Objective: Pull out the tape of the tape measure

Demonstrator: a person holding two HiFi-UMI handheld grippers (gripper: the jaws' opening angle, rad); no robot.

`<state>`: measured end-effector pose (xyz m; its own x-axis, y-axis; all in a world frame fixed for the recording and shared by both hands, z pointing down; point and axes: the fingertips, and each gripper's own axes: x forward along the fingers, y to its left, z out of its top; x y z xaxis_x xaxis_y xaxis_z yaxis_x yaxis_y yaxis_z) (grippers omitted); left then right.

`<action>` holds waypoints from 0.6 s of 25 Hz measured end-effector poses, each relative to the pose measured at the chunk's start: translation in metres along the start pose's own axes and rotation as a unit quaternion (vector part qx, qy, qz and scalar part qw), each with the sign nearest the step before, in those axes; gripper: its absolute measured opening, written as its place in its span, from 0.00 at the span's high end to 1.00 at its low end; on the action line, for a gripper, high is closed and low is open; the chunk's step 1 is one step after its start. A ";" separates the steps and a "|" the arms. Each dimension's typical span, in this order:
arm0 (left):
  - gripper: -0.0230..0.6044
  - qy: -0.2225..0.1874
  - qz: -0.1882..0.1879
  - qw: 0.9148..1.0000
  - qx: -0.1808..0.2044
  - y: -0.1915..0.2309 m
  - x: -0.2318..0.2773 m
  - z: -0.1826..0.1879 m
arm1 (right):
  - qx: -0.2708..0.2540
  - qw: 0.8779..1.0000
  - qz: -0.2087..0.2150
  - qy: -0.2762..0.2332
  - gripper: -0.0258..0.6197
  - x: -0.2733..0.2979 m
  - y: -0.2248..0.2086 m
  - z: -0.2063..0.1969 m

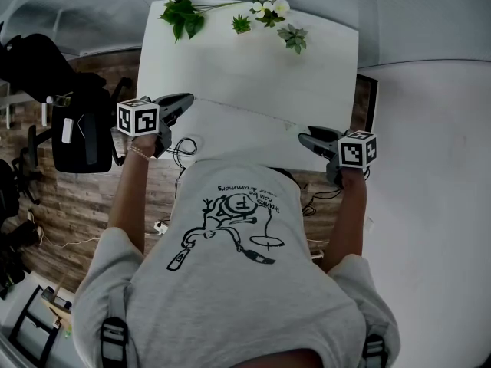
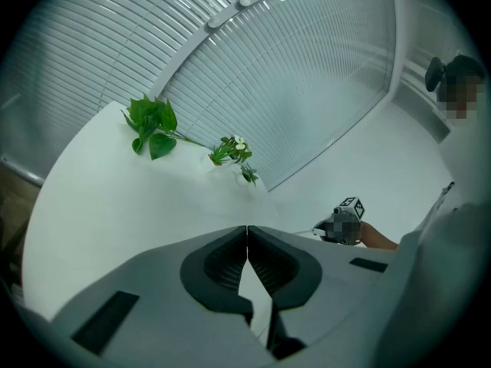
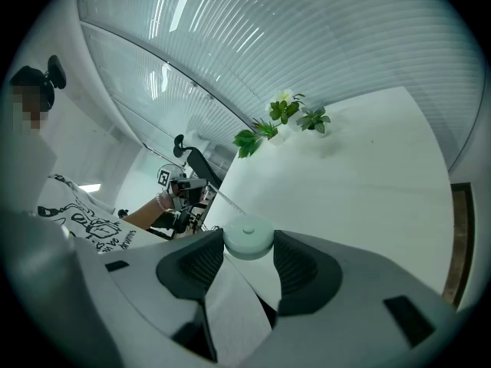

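Note:
Over the white table [image 1: 253, 67] I hold both grippers apart. My right gripper [image 1: 305, 136] [image 3: 248, 245] is shut on a round white tape measure [image 3: 247, 238], squeezed between its dark pads. A thin tape [image 1: 245, 110] [image 3: 221, 200] runs from it across the table's near edge to my left gripper [image 1: 189, 99] [image 2: 247, 240], which shows small in the right gripper view [image 3: 184, 187]. The left jaws are pressed together on the tape's end, and the end itself is hidden between them. The right gripper [image 2: 342, 222] shows far off in the left gripper view.
Leafy sprigs [image 1: 182, 15], white flowers [image 1: 270, 8] and a small green plant [image 1: 294, 37] lie along the table's far edge. A black office chair [image 1: 77, 129] stands left on the wooden floor, with cables [image 1: 181, 152] below the table. A blinds-covered window [image 2: 291, 60] is behind.

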<state>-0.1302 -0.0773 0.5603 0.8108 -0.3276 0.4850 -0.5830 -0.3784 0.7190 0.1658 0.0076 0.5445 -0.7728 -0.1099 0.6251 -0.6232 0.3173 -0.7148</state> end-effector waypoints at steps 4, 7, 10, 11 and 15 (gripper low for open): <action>0.93 -0.001 0.003 1.000 -0.001 0.003 -0.003 0.001 | 0.003 1.000 -0.001 -0.002 0.63 -0.002 -0.001 0.000; 0.93 -0.001 0.005 1.000 -0.001 0.005 -0.003 0.000 | 0.002 1.000 -0.001 -0.001 0.63 -0.001 -0.002 0.000; 0.93 -0.003 0.008 1.000 -0.001 0.006 -0.004 0.000 | 0.002 1.000 -0.001 -0.001 0.63 -0.001 -0.002 0.000; 0.93 -0.003 0.009 1.000 -0.002 0.007 -0.005 0.001 | 0.002 1.000 -0.002 -0.001 0.63 -0.001 -0.002 0.000; 0.93 -0.005 0.015 1.000 -0.006 0.012 -0.007 -0.001 | 0.004 1.000 -0.008 0.001 0.63 -0.003 -0.006 -0.002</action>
<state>-0.1426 -0.0785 0.5659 0.7922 -0.3468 0.5022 -0.6067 -0.3584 0.7095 0.1716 0.0080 0.5473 -0.7624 -0.1125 0.6373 -0.6365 0.3082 -0.7071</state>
